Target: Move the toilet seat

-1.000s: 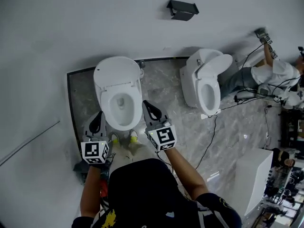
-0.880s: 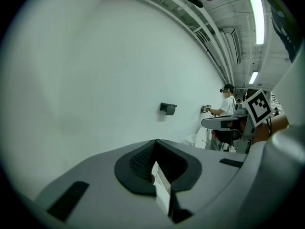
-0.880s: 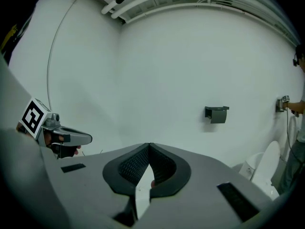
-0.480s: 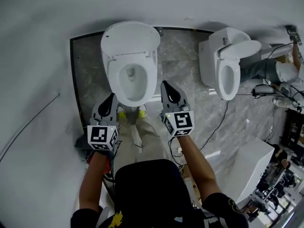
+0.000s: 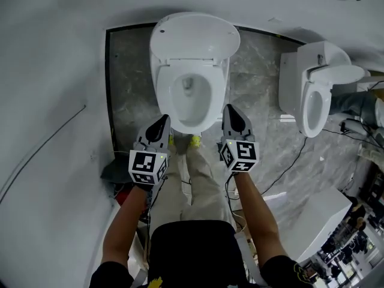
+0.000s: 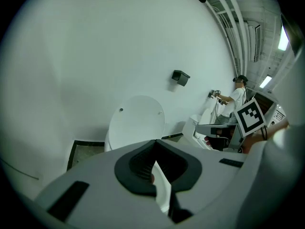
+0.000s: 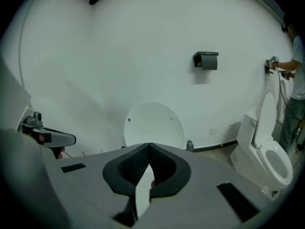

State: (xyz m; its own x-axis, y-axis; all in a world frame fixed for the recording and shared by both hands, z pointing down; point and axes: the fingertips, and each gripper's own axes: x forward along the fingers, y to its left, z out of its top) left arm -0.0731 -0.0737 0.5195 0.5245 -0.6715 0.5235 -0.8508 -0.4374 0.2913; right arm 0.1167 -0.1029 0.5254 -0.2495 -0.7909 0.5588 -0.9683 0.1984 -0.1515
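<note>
A white toilet (image 5: 191, 95) stands against the wall. Its lid (image 5: 195, 35) is raised and the seat ring lies flat on the bowl. My left gripper (image 5: 162, 122) hovers by the bowl's front left rim, shut with nothing in it. My right gripper (image 5: 231, 110) hangs by the front right rim, likewise shut and empty. Neither touches the toilet. In the left gripper view the closed jaws (image 6: 155, 144) point at the upright lid (image 6: 138, 120). The right gripper view shows its closed jaws (image 7: 149, 147) below the lid (image 7: 153, 125).
A second toilet (image 5: 318, 95) stands to the right with cables on the marble floor (image 5: 264, 101) beside it. A dark paper holder (image 7: 206, 60) is mounted on the white wall. Another person (image 6: 233, 97) works at the far right. My feet (image 5: 195, 140) stand before the bowl.
Both grippers have dropped and now flank the front of the bowl. The head view has swung so the toilet sits larger and more centred. Jaws stayed shut.
</note>
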